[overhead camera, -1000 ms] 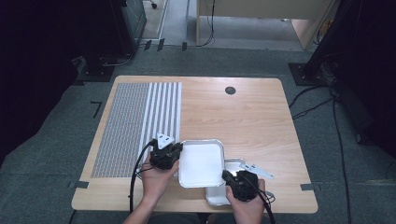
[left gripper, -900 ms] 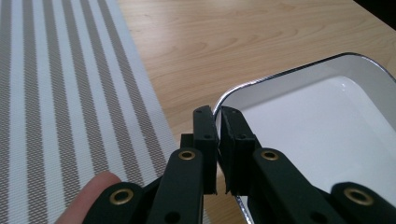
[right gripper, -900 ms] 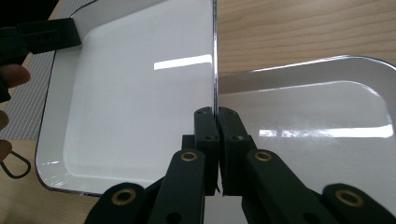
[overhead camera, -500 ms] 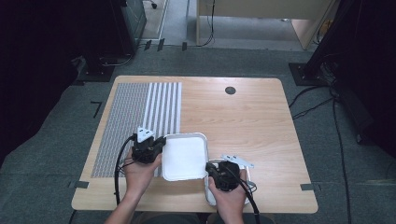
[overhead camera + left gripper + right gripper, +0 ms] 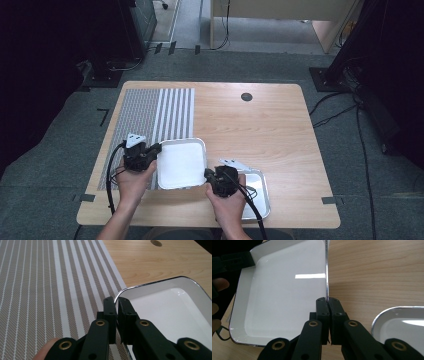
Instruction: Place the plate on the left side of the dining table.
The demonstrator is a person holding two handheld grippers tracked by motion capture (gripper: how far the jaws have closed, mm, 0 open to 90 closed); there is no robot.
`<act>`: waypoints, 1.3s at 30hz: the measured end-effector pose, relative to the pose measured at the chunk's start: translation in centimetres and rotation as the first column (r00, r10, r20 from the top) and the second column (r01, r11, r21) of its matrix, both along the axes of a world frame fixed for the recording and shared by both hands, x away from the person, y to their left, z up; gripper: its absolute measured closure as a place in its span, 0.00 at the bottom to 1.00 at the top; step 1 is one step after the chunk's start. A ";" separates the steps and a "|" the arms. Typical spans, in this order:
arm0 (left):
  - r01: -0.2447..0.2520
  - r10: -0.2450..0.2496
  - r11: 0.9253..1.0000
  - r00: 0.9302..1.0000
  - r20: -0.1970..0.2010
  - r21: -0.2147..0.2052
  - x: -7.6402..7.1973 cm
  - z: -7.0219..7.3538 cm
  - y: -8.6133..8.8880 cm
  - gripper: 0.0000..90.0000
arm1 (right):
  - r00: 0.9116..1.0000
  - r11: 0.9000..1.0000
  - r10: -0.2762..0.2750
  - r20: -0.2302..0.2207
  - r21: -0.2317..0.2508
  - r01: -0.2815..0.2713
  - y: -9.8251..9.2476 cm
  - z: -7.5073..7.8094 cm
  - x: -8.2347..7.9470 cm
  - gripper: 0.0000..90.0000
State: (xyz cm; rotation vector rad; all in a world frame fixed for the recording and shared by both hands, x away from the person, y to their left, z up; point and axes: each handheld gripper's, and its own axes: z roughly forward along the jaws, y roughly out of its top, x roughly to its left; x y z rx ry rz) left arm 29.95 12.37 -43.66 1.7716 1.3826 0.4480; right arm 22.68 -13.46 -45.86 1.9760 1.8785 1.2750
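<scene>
Your left gripper (image 5: 159, 148), at lower left of the high view, has its jaws pinched tight on the left rim of the white tray (image 5: 181, 164). The tray sits at lower centre, opening up, partly over the striped mat (image 5: 150, 115), its slightly longer side running toward the top of the frame. Your right gripper (image 5: 208, 175) clamps the right rim. Keep both hands level and in step so the tray doesn't tilt, and clear the second tray (image 5: 259, 192) at lower right.
</scene>
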 end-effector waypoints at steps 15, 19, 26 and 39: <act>-0.037 0.037 0.998 0.999 -0.007 -0.044 2.0 0.1 3.9 0.96 | 1.000 1.000 0.007 0.003 0.013 -0.007 3.9 0.1 2.0 0.99; -0.044 0.044 0.998 0.999 -0.002 -0.043 2.5 0.2 4.5 0.96 | 1.000 1.000 0.003 0.002 0.019 -0.003 4.7 0.1 2.5 0.99; -0.054 0.054 0.997 0.999 -0.002 -0.047 3.7 0.5 5.8 0.96 | 1.000 0.999 0.001 0.001 0.034 -0.001 6.2 -0.1 3.4 0.98; -0.087 0.087 0.996 0.996 -0.003 -0.036 6.2 0.1 7.9 0.96 | 1.000 0.999 0.002 -0.017 0.041 -0.001 8.8 -0.5 5.8 0.98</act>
